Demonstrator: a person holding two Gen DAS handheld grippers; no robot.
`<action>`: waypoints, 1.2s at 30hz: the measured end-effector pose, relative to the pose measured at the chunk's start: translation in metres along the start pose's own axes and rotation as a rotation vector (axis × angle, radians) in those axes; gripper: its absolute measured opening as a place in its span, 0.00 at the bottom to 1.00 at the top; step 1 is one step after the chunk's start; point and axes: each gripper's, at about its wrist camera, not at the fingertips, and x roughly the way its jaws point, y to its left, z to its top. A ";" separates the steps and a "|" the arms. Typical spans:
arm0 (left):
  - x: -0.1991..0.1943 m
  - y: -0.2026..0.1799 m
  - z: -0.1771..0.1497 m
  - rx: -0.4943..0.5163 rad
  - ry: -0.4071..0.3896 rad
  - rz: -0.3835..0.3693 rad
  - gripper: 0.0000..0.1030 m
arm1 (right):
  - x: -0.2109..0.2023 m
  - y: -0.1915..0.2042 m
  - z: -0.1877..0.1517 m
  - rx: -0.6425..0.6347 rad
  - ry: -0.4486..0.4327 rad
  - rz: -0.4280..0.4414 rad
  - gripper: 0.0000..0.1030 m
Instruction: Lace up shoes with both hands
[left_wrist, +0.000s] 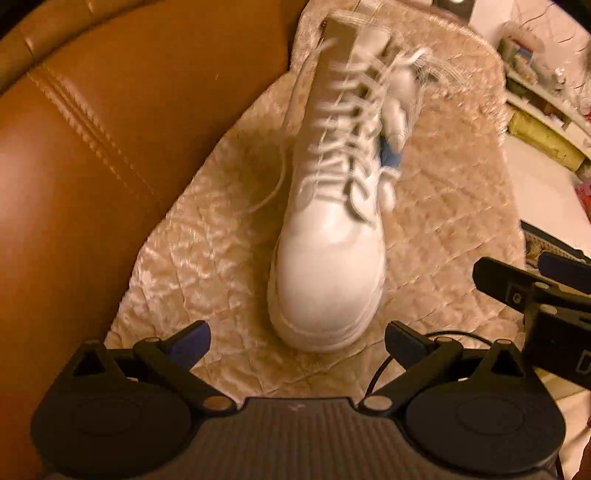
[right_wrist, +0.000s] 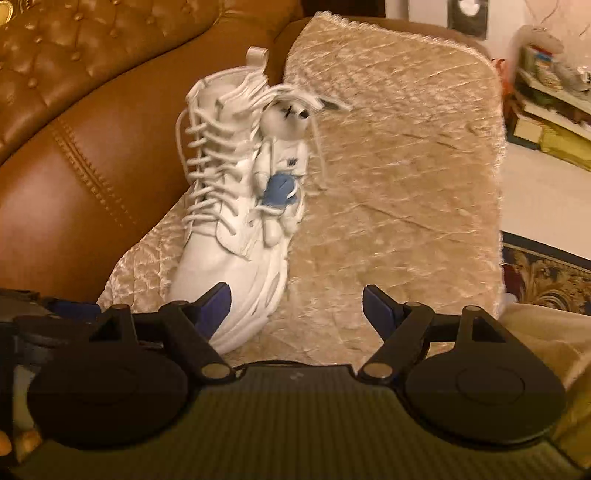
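Observation:
A white high-top boot (left_wrist: 328, 266) stands on a beige quilted mat (left_wrist: 207, 258), toe toward me in the left wrist view. White laces (left_wrist: 351, 122) cross its front, and one loose end (left_wrist: 273, 184) trails left onto the mat. A small white plush toy with a blue part (right_wrist: 282, 162) hangs on the boot's side (right_wrist: 225, 258). My left gripper (left_wrist: 297, 341) is open just short of the toe, nothing between its fingers. My right gripper (right_wrist: 297, 304) is open, near the sole, holding nothing. The right gripper's body (left_wrist: 535, 291) shows at the right edge of the left view.
The mat (right_wrist: 406, 184) lies over a brown leather sofa (left_wrist: 92, 147) with a tufted back (right_wrist: 92, 44). Cluttered shelves (right_wrist: 554, 103) stand at the far right beside a patterned rug (right_wrist: 546, 277). A black cable (left_wrist: 384, 365) runs by the left gripper.

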 end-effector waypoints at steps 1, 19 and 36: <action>-0.005 -0.001 0.000 0.002 -0.013 -0.002 1.00 | -0.004 -0.002 0.000 0.013 0.000 0.007 0.84; -0.052 -0.021 -0.006 0.080 -0.183 0.148 1.00 | -0.042 0.002 0.000 0.069 -0.043 -0.057 0.84; -0.059 -0.026 -0.011 0.096 -0.206 0.148 1.00 | -0.045 0.006 0.000 0.071 -0.025 -0.050 0.84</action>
